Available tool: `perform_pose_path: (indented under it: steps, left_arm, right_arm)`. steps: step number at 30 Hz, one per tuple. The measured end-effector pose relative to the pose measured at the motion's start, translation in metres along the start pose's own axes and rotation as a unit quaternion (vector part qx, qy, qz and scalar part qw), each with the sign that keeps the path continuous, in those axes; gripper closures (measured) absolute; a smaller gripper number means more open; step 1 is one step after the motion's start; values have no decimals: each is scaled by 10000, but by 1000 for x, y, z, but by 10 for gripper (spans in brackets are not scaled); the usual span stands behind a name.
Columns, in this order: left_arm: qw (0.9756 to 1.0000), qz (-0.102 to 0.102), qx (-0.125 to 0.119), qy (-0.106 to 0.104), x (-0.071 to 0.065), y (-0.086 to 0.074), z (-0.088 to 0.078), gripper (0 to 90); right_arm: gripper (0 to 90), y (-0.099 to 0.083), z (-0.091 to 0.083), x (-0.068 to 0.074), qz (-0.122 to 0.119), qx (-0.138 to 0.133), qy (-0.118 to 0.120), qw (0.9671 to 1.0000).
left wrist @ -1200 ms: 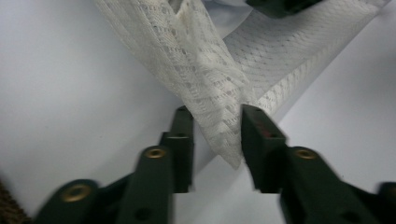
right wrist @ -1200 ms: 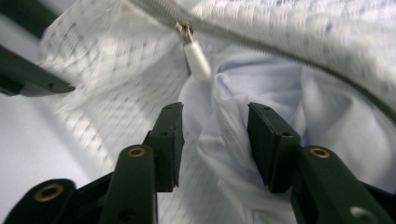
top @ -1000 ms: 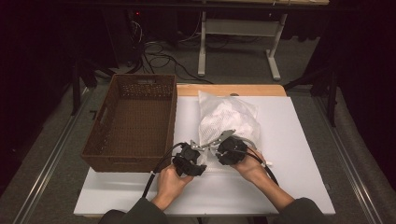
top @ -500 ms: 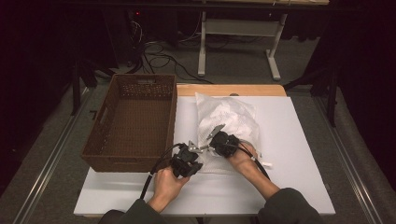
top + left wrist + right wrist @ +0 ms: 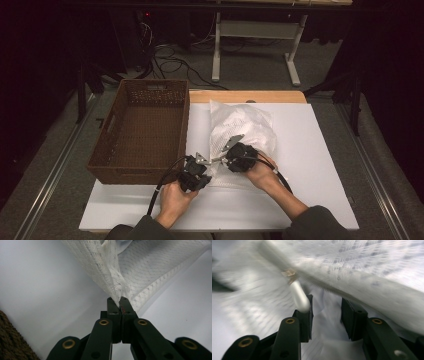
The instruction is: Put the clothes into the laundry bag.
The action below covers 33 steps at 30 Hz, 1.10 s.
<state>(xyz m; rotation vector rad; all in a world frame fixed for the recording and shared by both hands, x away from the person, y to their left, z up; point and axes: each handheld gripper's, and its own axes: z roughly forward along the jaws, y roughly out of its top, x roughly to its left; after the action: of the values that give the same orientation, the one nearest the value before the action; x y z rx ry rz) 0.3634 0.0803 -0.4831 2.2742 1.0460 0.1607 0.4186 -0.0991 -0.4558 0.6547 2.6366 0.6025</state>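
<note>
Left gripper (image 5: 120, 300): black jaws pressed together, clamped on a corner of the white mesh laundry bag (image 5: 150, 270); the lace-like fabric rises taut from the tips. In the high view this gripper (image 5: 204, 162) sits at the bag's near left corner, just beside the brown woven rectangular basket (image 5: 145, 130).

Right gripper (image 5: 325, 307): jaws stand apart, having just been opening; white fabric lies between them but the pads do not press on it. A silver oval zipper pull (image 5: 299, 296) hangs against the left jaw's tip. This view is blurred. In the high view the right gripper (image 5: 230, 149) rests over the bag's near edge.

The mesh bag (image 5: 245, 125) lies on the white tabletop (image 5: 310, 170), right of the basket, its contents white and bulky. The basket stands on the tabletop's left edge, touching or nearly touching the bag.
</note>
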Motion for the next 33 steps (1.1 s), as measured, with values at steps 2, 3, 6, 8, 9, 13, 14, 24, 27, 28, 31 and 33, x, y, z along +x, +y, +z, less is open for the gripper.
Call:
perform_pose_path:
  steps: [2, 3, 6, 8, 9, 13, 14, 24, 27, 28, 31, 33]
  left_arm:
    - [10000, 11, 17, -27, 0, 0, 0, 886]
    - [10000, 1, -1, -39, -1, 0, 0, 886]
    - [10000, -17, -29, -52, -2, 1, -1, 885]
    - [10000, -23, -52, -55, -3, 1, -2, 886]
    - [10000, -22, -51, -47, -3, 1, -2, 886]
    - [10000, 16, -2, -90, -2, 1, -3, 889]
    - [10000, 22, 3, -82, -2, 1, -3, 890]
    - [10000, 34, -16, -80, -3, 0, -1, 886]
    - [9999, 9, 8, -117, -2, 0, 1, 883]
    - [9999, -43, -34, -125, -2, 0, 1, 883]
    - [9999, -57, -53, -139, 0, 1, 0, 882]
    - [9998, -97, -62, -166, 0, 0, -1, 882]
  right_arm:
    - [611, -7, -9, 3, 4, -51, 28, 10000]
    - [607, -10, -11, 5, -17, -51, 10, 10000]
    - [608, -15, -5, 6, -95, 73, -28, 9999]
    - [639, -13, 5, 5, -61, 174, -33, 9998]
    - [679, -11, 11, 4, -75, 215, -62, 9997]
    - [869, -4, 36, -3, -155, 442, -215, 9987]
    - [880, -1, 42, -7, -49, 412, -275, 9988]
    - [694, 3, 35, -11, 174, 269, -223, 9992]
    - [664, -4, 13, 0, 120, 116, -104, 9998]
    - [665, -7, 8, 1, 66, 53, -108, 9999]
    - [697, -18, -16, 2, 72, -135, -70, 9999]
    - [725, -25, -27, 0, 98, -216, -25, 9997]
